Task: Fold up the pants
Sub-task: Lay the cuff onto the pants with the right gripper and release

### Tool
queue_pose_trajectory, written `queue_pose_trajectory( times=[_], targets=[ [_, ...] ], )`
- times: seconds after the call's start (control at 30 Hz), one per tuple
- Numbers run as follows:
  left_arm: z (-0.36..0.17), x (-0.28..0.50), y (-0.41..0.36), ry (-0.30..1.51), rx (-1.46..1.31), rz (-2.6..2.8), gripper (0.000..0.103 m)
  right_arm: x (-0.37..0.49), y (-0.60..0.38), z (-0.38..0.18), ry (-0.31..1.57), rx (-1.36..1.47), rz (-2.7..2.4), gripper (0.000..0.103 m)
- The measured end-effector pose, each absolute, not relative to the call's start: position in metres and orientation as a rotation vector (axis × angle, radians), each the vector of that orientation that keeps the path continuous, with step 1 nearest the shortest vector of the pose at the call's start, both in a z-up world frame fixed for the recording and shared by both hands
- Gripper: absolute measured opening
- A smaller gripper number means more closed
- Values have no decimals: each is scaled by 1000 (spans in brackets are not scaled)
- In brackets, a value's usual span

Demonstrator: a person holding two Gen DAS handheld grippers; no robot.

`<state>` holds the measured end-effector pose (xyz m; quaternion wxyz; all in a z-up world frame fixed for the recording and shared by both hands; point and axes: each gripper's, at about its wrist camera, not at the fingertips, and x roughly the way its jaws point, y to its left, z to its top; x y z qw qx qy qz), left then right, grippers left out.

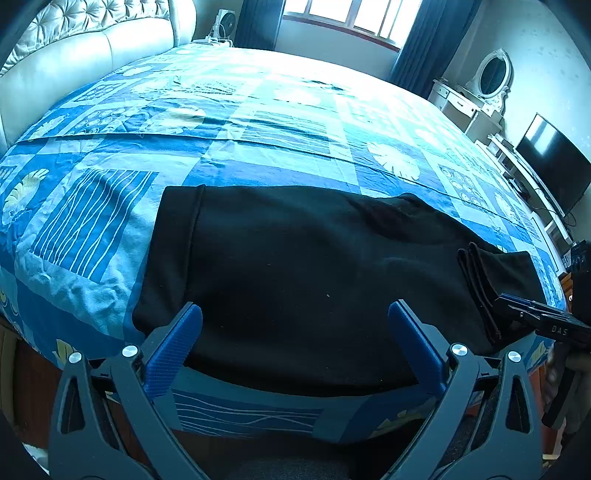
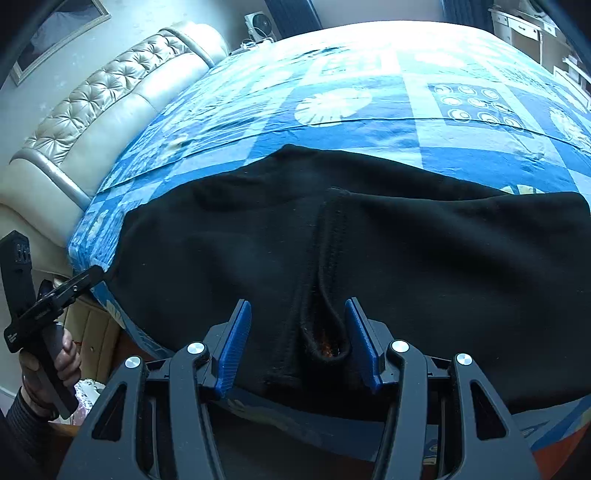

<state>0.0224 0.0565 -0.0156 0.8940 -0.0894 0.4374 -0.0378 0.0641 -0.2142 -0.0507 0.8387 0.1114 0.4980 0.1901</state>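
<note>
Black pants (image 1: 303, 266) lie flat across the near edge of a bed with a blue patterned sheet (image 1: 258, 122). My left gripper (image 1: 295, 321) is open, its blue pads hovering over the near edge of the pants. In the right wrist view the pants (image 2: 406, 258) fill the middle, with a stacked cuff or hem (image 2: 325, 339) lying between the pads. My right gripper (image 2: 299, 332) is open around that hem and not clamped on it. The right gripper also shows in the left wrist view (image 1: 535, 317) at the pants' right end. The left gripper shows in the right wrist view (image 2: 74, 284), held by a hand.
A padded cream headboard (image 1: 74, 55) runs along the left. A white dresser with an oval mirror (image 1: 487, 85) and a dark TV (image 1: 554, 162) stand at the right. A window with dark curtains (image 1: 351, 18) is behind the bed. The bed's front edge drops off below the pants.
</note>
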Motion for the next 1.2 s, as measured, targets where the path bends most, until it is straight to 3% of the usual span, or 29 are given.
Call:
queue_pose_trajectory(
  times=[0.2,0.43,0.8,0.87,1.2],
  targets=[
    [-16,22,56,911,-188,-79,101,63,-209,-59,1090,267,428,53],
    [-18,23,55,914,-181,-80,101,63,-203,-70,1119,304,448,63],
    [-18,22,51,914,-166,-86,101,64,-209,-82,1111,390,473,64],
    [-18,22,49,911,-163,-85,101,63,-207,-82,1105,382,479,68],
    [-16,20,49,905,-146,-82,101,63,-236,-28,954,473,551,69]
  ],
)
